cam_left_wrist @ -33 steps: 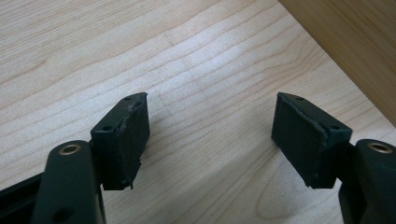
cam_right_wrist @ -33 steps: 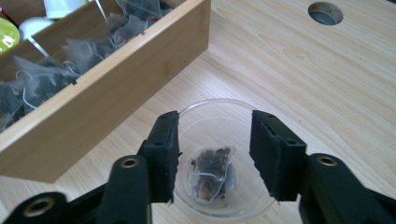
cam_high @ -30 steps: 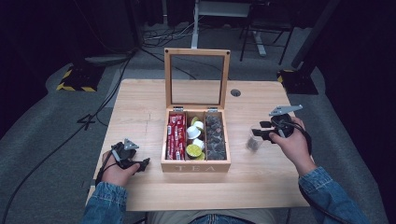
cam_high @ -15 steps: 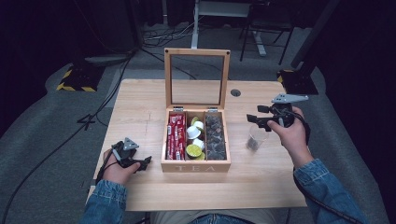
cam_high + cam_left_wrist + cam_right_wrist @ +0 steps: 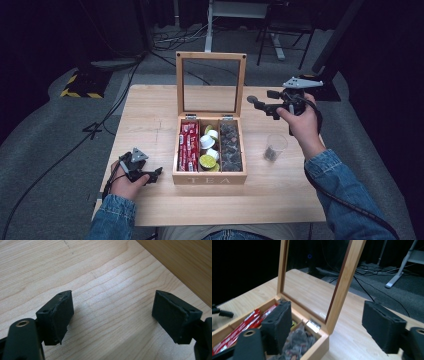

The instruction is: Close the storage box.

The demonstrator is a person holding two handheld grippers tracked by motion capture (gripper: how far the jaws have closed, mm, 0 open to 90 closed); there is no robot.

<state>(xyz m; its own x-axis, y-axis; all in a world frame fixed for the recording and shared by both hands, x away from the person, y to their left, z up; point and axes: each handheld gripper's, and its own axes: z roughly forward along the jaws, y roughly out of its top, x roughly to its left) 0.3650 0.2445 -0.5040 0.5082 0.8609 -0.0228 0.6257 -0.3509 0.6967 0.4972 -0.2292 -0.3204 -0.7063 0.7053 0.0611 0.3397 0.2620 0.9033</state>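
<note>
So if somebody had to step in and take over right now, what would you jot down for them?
Left gripper: resting on the table at the front left of the tea box, jaws just opened, nothing between them.
Right gripper: raised beside the upright glass lid, jaws just opened, empty.
Clear cup: stands alone on the table right of the box, something dark inside.
Box: open, with red packets, capsules and dark wrapped pieces in three compartments.
Done: cup set down and released.
Left: probably closing the lid, judging by the right gripper's place.

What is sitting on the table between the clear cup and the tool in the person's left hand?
In the high view the open wooden tea box stands between the left tool and the clear cup, with bare tabletop on either side of it.
</note>
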